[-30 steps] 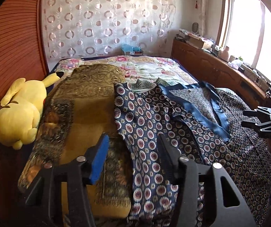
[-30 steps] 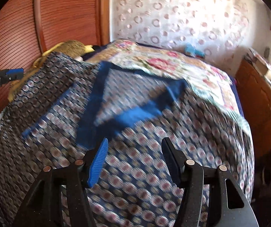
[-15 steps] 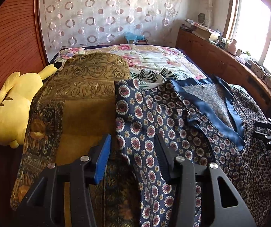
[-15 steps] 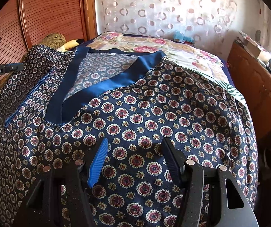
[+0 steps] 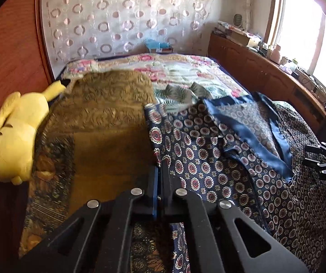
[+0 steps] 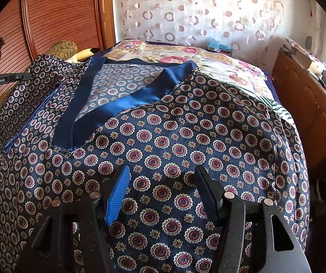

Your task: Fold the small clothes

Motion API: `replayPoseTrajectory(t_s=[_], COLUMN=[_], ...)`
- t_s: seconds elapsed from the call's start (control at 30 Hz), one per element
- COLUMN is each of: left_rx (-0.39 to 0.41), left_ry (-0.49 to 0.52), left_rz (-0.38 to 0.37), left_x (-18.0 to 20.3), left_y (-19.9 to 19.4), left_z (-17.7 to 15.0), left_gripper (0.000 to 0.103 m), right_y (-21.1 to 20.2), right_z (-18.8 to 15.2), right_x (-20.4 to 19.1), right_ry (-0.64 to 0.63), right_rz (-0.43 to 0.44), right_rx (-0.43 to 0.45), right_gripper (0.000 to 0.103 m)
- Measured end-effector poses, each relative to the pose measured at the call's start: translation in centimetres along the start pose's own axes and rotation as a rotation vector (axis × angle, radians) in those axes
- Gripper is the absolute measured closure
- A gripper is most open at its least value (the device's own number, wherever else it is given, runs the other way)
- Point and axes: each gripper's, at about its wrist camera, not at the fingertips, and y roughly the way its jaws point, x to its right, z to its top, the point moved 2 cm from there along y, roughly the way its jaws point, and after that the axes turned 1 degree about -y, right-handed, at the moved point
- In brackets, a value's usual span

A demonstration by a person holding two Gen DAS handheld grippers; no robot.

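Note:
A navy patterned garment (image 5: pixel 219 159) with a plain blue collar band (image 5: pixel 249 136) lies spread on the bed; it fills the right wrist view (image 6: pixel 163 141). My left gripper (image 5: pixel 160 170) is shut on the garment's left edge, where it meets the brown cloth (image 5: pixel 108 132). My right gripper (image 6: pixel 163 182) is open, low over the garment's lower part, with nothing between its fingers. It shows at the right edge of the left wrist view (image 5: pixel 322 161), and the left gripper shows at the left edge of the right wrist view (image 6: pixel 1 79).
A yellow plush toy (image 5: pixel 15 134) lies at the bed's left side by the wooden wall. A floral bedspread (image 5: pixel 185 70) covers the far bed. A wooden cabinet (image 5: pixel 265 68) with clutter runs along the right under the window.
My left gripper moved forward along the garment's left edge and closed on it. My right gripper stayed open and shifted only slightly over the garment.

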Motion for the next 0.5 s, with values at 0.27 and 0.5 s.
replayPoseTrajectory(t_s=[0.27, 0.5], left_rx=[0.044, 0.058], left_ry=[-0.045, -0.037], left_rz=[0.072, 0.088], left_x=[-2.7, -2.3], left_y=[-1.1, -1.3], left_z=[1.2, 0.6], left_gripper=[0.101, 0.101], right_y=[-0.1, -0.1], right_z=[0.0, -0.1], right_x=[0.1, 0.2], right_ry=[-0.002, -0.003], right_rz=[-0.001, -0.001], right_rx=[0.000, -0.001], right_gripper=[0.042, 0.041])
